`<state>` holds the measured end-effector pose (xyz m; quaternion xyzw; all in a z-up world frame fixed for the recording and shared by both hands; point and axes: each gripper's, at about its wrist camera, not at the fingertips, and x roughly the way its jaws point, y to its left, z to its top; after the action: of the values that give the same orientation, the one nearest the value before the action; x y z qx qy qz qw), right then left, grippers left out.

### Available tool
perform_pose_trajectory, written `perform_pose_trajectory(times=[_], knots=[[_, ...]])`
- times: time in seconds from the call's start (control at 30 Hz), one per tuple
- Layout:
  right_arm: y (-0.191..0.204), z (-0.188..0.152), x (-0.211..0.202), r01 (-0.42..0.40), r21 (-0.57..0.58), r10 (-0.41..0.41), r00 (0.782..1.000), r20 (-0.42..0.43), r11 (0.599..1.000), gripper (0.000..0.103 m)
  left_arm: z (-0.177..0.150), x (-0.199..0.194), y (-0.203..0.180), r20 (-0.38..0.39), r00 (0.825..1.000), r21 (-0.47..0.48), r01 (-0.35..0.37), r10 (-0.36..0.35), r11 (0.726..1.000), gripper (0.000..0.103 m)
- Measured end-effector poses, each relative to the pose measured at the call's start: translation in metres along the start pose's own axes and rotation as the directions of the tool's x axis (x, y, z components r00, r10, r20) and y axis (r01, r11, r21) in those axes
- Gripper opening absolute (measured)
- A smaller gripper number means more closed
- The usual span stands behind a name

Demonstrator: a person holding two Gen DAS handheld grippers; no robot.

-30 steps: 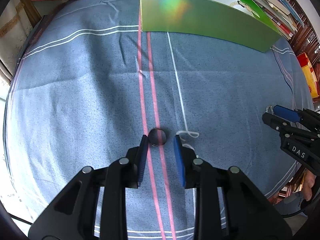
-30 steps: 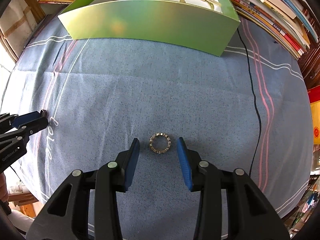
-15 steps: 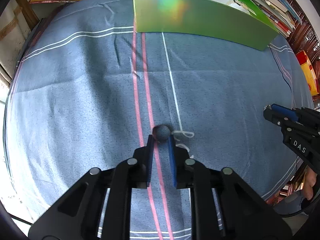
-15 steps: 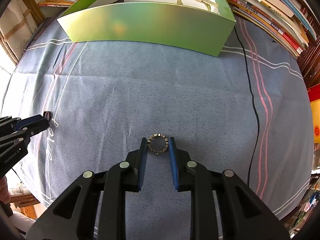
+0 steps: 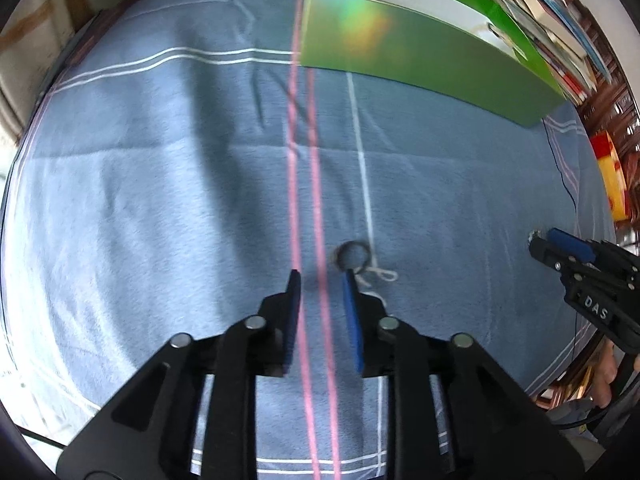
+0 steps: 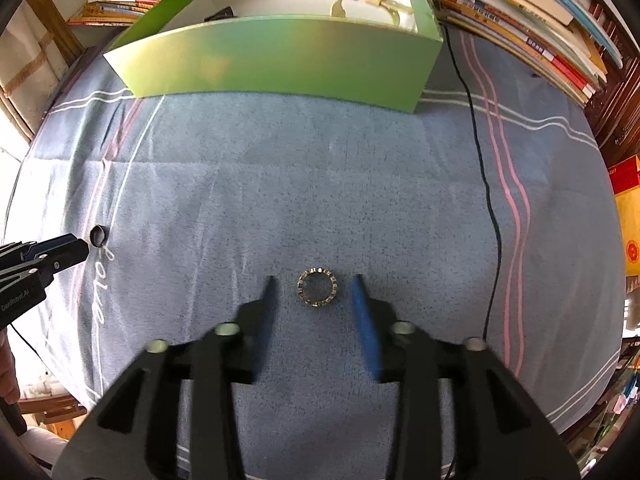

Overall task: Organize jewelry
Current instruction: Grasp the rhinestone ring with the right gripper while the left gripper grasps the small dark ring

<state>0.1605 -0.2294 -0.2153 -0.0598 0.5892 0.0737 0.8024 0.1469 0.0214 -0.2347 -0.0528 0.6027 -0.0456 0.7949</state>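
Rings lie flat on the blue cloth (image 6: 400, 184): the studded ring (image 6: 317, 287) centred between the opening right gripper (image 6: 314, 286), the dark ring (image 5: 352, 255) just beyond the opening left gripper's (image 5: 322, 278) tips (toward its right finger), neither gripped.

Open cloth (image 6: 320, 184) before green box (image 6: 280, 60)

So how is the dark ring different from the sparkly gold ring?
The dark ring is plain and smooth; the gold ring has little stones all round. The dark ring sits ahead of the left claw, nearer one finger; the gold ring lies midway between the right claw's opening fingers. Both rest untouched on the blue cloth.
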Motion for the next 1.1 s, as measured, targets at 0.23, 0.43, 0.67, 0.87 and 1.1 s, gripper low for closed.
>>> perform_pose_trajectory(times=[0.23,0.43,0.67,0.87,1.1], knots=[[-0.002,-0.003,0.003,0.006,0.012,-0.006,1.0,-0.009,1.0,0.042,-0.004,-0.002,-0.009,0.004,1.0,0.04,0.024,-0.024,0.999,0.023],[-0.004,-0.002,0.002,0.016,0.008,-0.016,1.0,-0.007,1.0,0.042,0.001,0.005,-0.029,-0.003,1.0,0.092,0.014,-0.014,0.996,0.023],[-0.003,-0.001,0.007,0.023,0.005,-0.023,1.0,-0.015,1.0,0.042,0.011,0.013,-0.043,0.008,1.0,0.106,-0.003,0.002,0.994,0.023],[-0.001,0.0,0.014,0.019,0.008,-0.018,1.0,-0.021,1.0,0.042,0.014,0.013,-0.041,0.019,1.0,0.097,-0.012,0.01,0.995,0.026],[-0.001,0.003,0.018,0.005,-0.004,-0.005,1.0,-0.008,1.0,0.023,0.019,0.017,-0.053,0.038,0.998,0.131,-0.049,0.045,0.99,0.021]])
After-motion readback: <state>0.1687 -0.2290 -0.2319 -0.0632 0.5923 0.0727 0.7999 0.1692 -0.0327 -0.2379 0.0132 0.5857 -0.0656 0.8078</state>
